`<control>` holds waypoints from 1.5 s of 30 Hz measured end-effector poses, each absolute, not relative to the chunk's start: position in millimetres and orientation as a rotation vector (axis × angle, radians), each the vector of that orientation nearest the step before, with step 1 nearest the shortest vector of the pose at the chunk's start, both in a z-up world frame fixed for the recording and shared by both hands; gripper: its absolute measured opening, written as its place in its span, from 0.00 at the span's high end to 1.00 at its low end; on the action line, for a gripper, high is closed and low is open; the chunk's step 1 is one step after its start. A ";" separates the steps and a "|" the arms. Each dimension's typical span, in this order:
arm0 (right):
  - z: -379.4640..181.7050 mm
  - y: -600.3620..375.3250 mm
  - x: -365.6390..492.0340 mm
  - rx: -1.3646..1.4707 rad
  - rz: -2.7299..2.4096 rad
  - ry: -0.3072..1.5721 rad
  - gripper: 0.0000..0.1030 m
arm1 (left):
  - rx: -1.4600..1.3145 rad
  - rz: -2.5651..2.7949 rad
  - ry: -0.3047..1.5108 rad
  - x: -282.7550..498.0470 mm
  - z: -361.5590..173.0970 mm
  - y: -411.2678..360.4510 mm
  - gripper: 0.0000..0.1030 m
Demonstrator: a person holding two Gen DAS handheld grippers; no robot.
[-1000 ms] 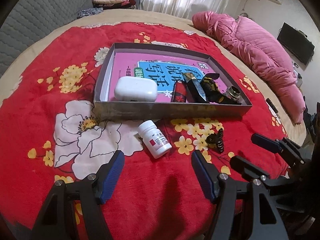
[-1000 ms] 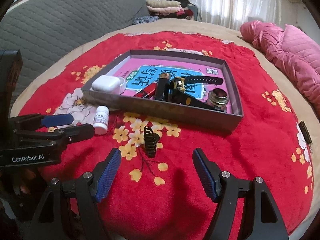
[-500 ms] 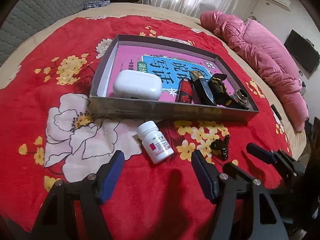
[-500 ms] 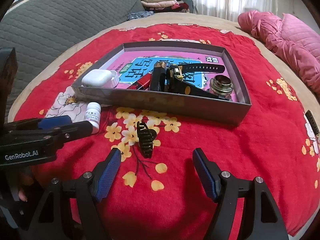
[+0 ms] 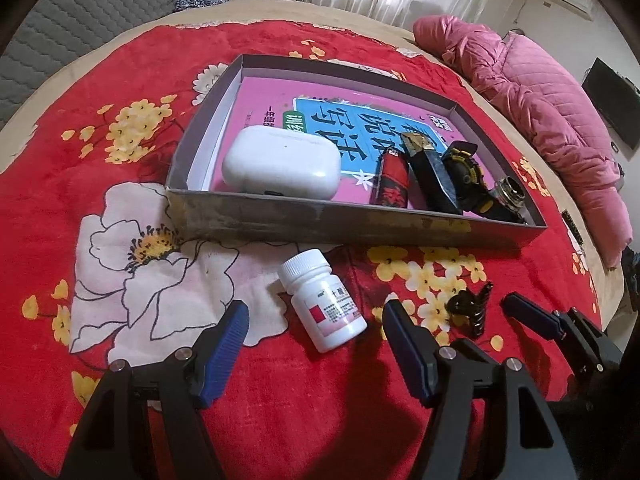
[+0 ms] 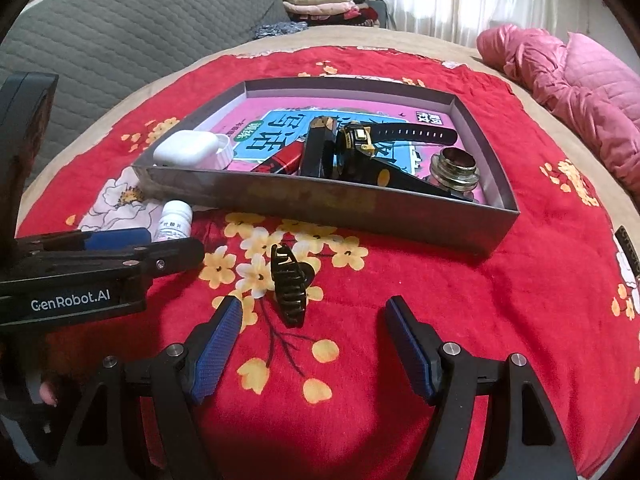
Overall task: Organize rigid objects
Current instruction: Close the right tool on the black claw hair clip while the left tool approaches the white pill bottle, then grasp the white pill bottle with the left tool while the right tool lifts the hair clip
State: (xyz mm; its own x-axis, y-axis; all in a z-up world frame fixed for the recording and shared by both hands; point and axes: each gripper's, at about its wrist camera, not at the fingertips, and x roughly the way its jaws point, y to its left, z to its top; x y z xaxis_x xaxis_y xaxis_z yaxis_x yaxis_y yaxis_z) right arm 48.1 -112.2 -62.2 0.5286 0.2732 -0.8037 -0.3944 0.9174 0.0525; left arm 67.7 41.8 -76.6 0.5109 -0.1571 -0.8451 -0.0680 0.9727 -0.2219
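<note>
A grey shallow box (image 5: 352, 226) (image 6: 320, 204) lies on the red flowered blanket. It holds a pink book, a white earbud case (image 5: 282, 164) (image 6: 184, 153), a red lighter (image 5: 390, 182), a black watch (image 6: 360, 140) and a metal cap (image 6: 456, 166). A white pill bottle (image 5: 324, 306) (image 6: 174, 220) lies in front of the box, between the fingers of my open left gripper (image 5: 314, 336). A black hair claw (image 6: 289, 284) (image 5: 470, 308) lies just ahead of my open right gripper (image 6: 312, 336).
A pink quilted duvet (image 5: 540, 92) lies at the far right of the bed. A grey padded headboard (image 6: 120, 36) and folded clothes (image 6: 320, 2) stand at the back. A dark remote (image 6: 628, 246) lies near the right bed edge.
Both grippers have moved forward and lower. The pill bottle now sits between the left fingers and the hair claw is closer to the right fingers. Both stay open.
</note>
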 end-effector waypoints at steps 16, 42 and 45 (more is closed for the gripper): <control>-73.4 -101.3 57.7 -0.190 0.404 0.902 0.42 | -0.224 -0.041 1.052 75.7 -84.7 41.5 0.33; -74.6 -109.4 61.4 -0.155 0.413 0.899 0.79 | -0.293 -0.002 1.098 85.5 -82.7 49.4 0.52; -74.8 -108.2 60.8 -0.165 0.415 0.895 0.79 | -0.313 -0.010 1.093 84.1 -82.5 51.5 0.60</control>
